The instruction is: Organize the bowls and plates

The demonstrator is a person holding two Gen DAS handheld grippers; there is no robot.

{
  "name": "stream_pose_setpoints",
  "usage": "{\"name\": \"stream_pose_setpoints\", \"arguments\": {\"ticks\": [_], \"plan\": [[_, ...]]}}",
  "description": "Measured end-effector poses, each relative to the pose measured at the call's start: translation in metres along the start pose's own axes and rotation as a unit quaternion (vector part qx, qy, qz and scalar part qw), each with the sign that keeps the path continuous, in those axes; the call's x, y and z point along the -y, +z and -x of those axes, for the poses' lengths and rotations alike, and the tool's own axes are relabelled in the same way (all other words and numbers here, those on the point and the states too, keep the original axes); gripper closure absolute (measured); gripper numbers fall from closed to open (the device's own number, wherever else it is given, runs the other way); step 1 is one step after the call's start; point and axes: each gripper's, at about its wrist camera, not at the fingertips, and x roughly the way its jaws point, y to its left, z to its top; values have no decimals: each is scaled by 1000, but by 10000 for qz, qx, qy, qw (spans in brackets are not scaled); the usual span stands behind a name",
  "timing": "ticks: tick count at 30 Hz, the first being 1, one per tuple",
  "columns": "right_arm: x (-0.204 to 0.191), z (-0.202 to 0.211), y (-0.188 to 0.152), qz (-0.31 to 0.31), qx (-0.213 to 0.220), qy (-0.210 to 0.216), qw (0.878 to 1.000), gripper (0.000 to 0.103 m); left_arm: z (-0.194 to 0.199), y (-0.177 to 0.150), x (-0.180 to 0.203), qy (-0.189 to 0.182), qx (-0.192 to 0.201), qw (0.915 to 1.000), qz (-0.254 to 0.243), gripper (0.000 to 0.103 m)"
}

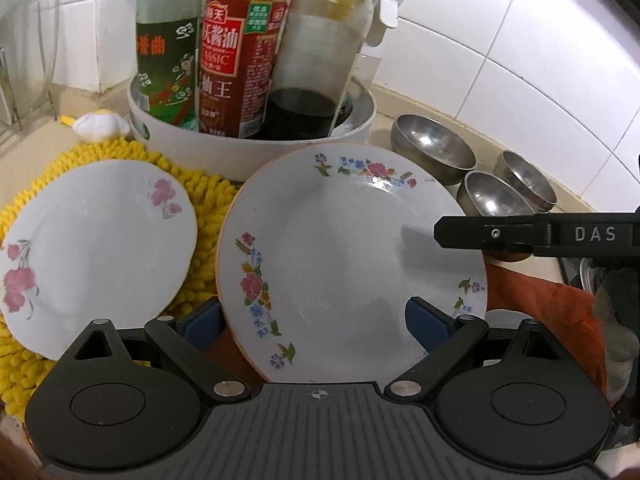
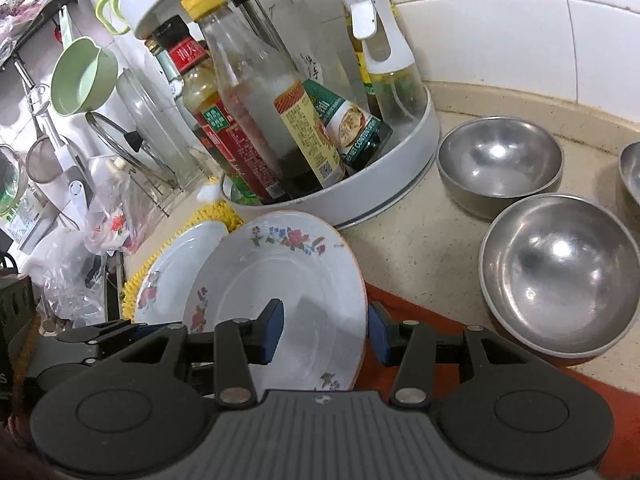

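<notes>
A large white plate with multicoloured flowers is tilted above an orange cloth. My right gripper is shut on its right rim, one pad on the face and the other outside the edge. One of its fingers reaches in from the right in the left wrist view. My left gripper stands wide open around the plate's near edge, its left pad beside the rim. A smaller pink-flowered plate lies on a yellow mat. Three steel bowls stand to the right.
A white turntable tray full of sauce bottles stands right behind the plates. The tiled wall runs behind it. Pot lids, a green ladle cup and plastic bags crowd the far left.
</notes>
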Motion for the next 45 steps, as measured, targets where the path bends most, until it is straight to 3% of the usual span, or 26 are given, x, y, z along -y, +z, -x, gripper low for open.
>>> {"name": "stream_pose_setpoints", "arguments": {"ticks": [18, 34, 45], "plan": [[5, 60, -34, -476, 387, -472, 9970, 62, 8, -2, 36, -528, 61, 9959, -729, 6], [16, 109, -80, -1069, 618, -1000, 9873, 62, 5, -19, 78, -1065, -188, 9843, -1399, 6], [20, 131, -111, -1394, 647, -1210, 9807, 62, 8, -35, 100, -1218, -279, 9778, -1683, 6]]}}
